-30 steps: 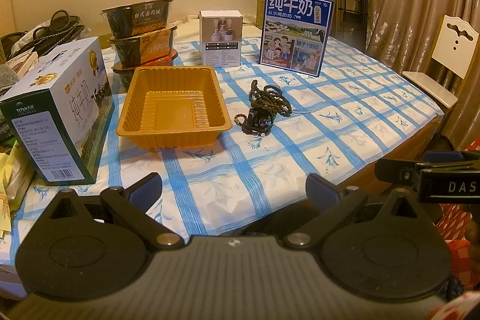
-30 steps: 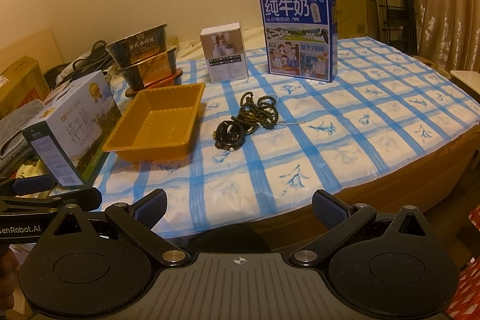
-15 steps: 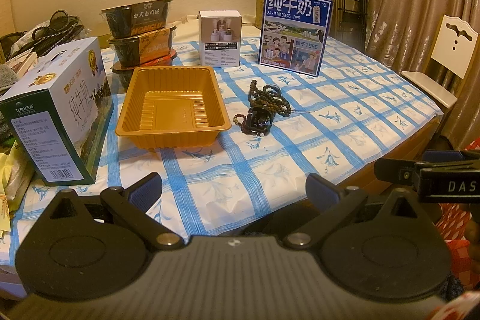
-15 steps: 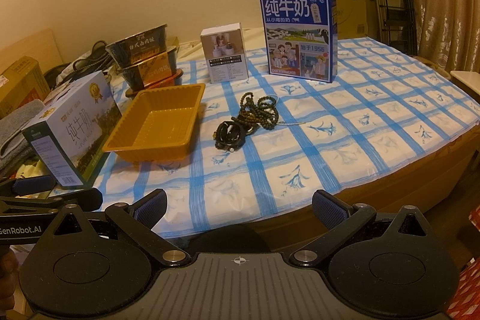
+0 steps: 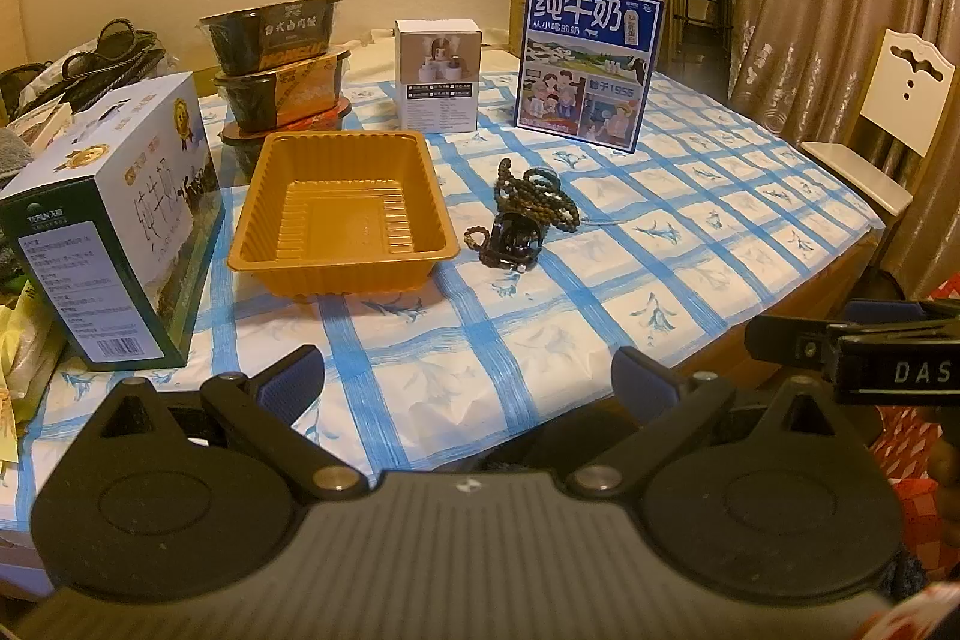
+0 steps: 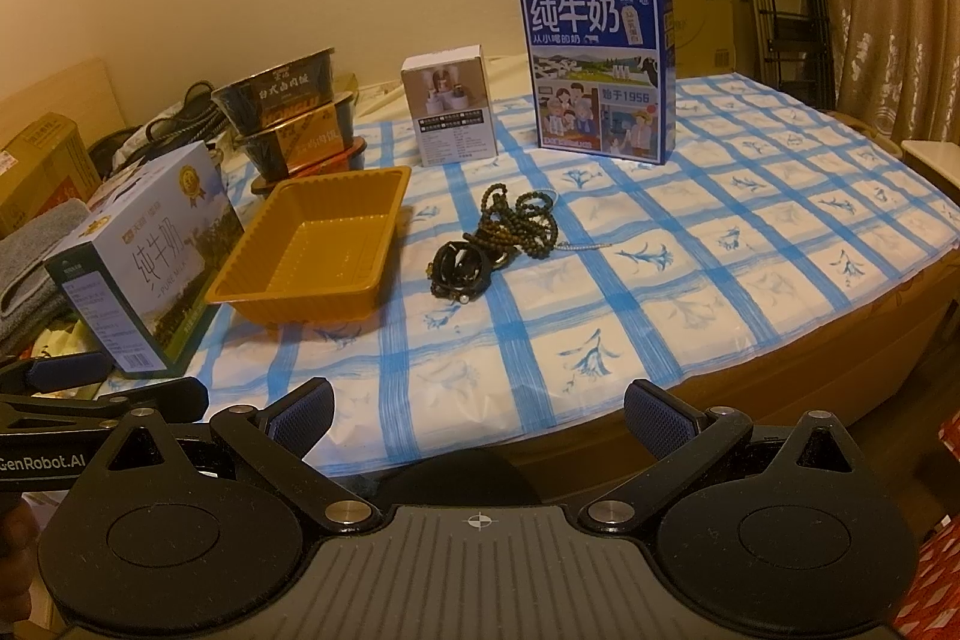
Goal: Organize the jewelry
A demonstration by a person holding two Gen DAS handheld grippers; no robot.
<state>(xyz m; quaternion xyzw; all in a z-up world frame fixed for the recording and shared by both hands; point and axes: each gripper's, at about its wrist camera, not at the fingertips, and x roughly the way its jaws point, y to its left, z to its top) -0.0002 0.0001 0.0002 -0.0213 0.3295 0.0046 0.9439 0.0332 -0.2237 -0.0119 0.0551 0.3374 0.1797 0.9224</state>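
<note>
Bottom of frame: our left gripper (image 5: 468, 376) and right gripper (image 6: 477, 409), jaws spread wide, empty, touching nothing, at near worktop (image 6: 690, 304) edge. Mid-frame ahead: bead jewelry heap (image 6: 501, 235), apart from both, slightly left of right gripper's centreline. We judge right nearer. Heap runs near-left to far-right. Empty orange tray (image 6: 318, 244) just left.

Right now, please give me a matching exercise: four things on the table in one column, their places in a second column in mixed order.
Things:
1. orange tray
2. bead jewelry
3. blue milk carton
4. stacked bowls

Places:
A. behind the tray
B. on the cloth, right of the tray
C. upright at the back, behind the jewelry
D. between the lying milk box and the jewelry

Pairs: 1-D, 2-B, 3-C, 4-A
</note>
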